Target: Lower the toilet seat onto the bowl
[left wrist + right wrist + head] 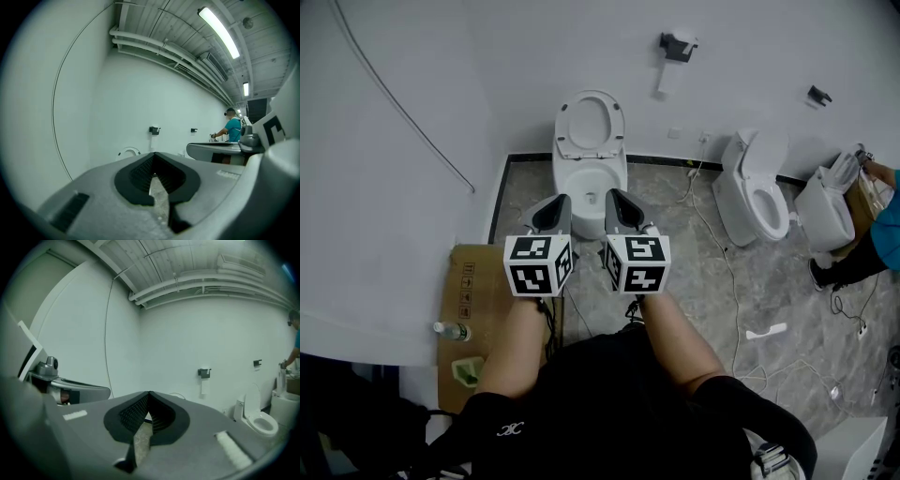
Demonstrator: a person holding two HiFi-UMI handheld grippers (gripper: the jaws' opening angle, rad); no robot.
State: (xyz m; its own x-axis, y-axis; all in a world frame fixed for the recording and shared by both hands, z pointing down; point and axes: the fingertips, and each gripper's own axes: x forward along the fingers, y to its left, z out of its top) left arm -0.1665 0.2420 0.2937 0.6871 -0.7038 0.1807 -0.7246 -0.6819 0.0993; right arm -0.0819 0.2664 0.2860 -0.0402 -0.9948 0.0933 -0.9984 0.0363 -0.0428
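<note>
1. The left tool (553,211) and the right tool (623,208) hover side by side, each pressed together and gripping nothing.
2. Just beyond their tips, the toilet seat (566,124) stands raised above the bowl (566,180).
3. In both gripper views, the tools' own bodies hide most of the toilet.

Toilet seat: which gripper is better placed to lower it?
Right, only slightly. Left gripper and right gripper are shut, empty, side by side before the bowl; the right tip is a little nearer the raised toilet seat.
</note>
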